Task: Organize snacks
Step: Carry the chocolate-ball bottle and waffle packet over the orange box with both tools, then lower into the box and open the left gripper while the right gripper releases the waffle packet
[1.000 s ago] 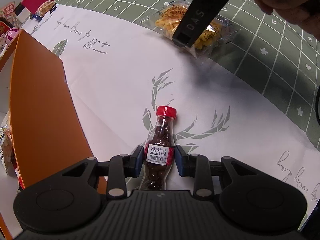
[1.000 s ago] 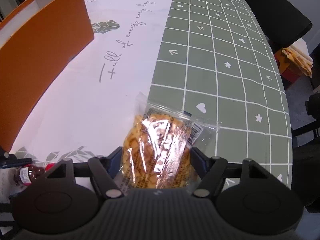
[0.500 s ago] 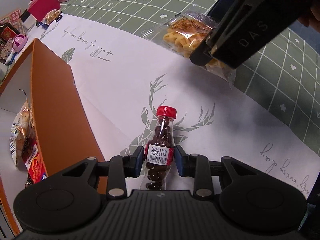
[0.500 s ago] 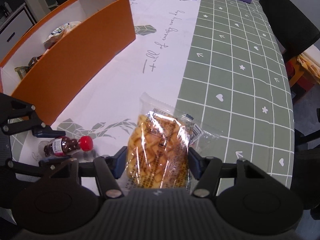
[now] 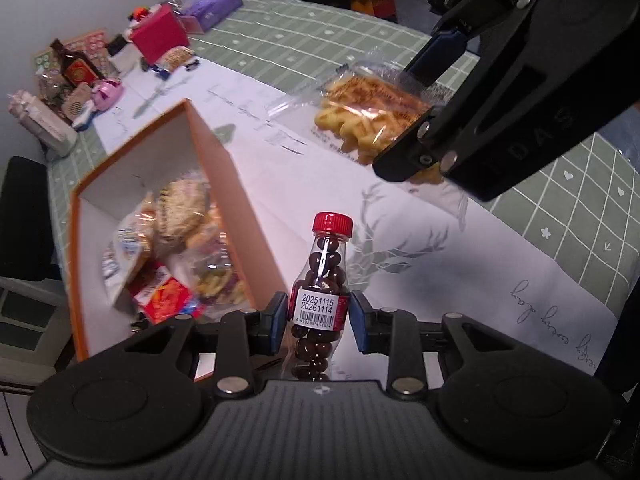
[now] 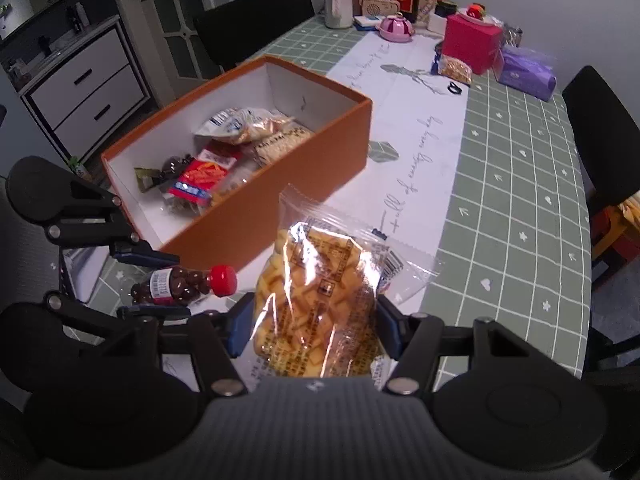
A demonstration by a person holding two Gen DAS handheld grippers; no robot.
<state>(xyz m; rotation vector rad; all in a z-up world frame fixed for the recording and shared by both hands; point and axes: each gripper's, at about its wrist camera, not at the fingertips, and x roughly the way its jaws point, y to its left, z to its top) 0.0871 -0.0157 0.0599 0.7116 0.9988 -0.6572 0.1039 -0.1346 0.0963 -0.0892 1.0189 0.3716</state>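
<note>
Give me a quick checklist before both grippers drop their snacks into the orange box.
1. Left gripper grip on the chocolate bottle: ok, fingers pressed against the label on both sides.
2. Right gripper grip on the cracker bag: ok, held at its lower half.
3. Orange box open on top: ok, no lid.
4. Room inside: ok, white floor shows at the far end beyond the snack packets.
5. Both snacks above the opening: not ok, each is outside the near wall.
6. Grippers apart from each other: ok, though close.
</note>
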